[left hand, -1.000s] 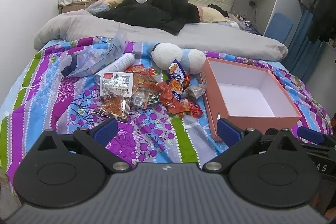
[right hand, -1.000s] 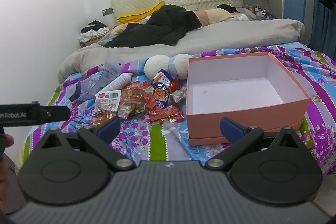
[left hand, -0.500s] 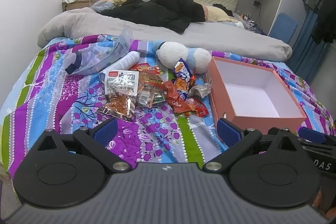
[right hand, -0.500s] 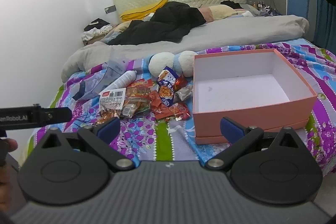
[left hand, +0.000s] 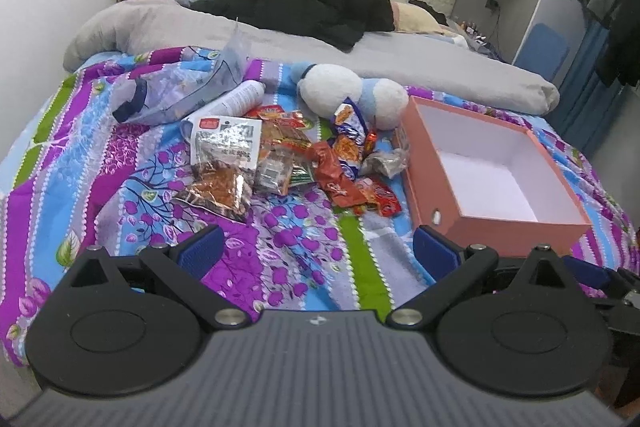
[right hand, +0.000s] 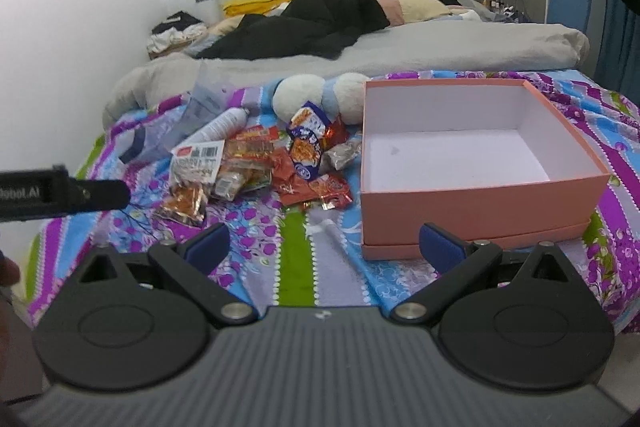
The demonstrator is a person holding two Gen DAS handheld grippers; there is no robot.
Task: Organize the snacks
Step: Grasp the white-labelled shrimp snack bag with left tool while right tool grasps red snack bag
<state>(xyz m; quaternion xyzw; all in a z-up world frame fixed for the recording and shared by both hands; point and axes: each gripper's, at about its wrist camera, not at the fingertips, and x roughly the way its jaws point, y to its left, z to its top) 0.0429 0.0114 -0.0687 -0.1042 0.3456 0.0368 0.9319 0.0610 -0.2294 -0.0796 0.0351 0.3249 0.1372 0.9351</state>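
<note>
Advanced toward the bed since a second ago, both wrist views; snack pile and box larger and lower in view. Nothing on the bedspread shifted.

Left gripper: spread wide, nothing between the pads, hovering over bare bedspread short of the pile.
Right gripper: likewise wide, nothing held, facing the near wall of the box.

Snack pile: loose heap on the bedspread, just left of the box. Contents noted:
- clear packet with white label, left edge of heap
- foil packet with orange filling, nearest the left gripper
- red wrappers, close beside the box
- blue-and-orange packet, leaning upright near the plush toy

Pink box: open, white interior bare, no snack inside yet.

Also present: clear plastic bag and white bottle behind the heap.

Step in hand, by judgement: approach before the first pick; sorting not begun.

Next move, by judgement: lower one gripper onto a single packet at the heap's edge, close on a flat seam, avoid dragging neighbours, carry across into the box.
</note>
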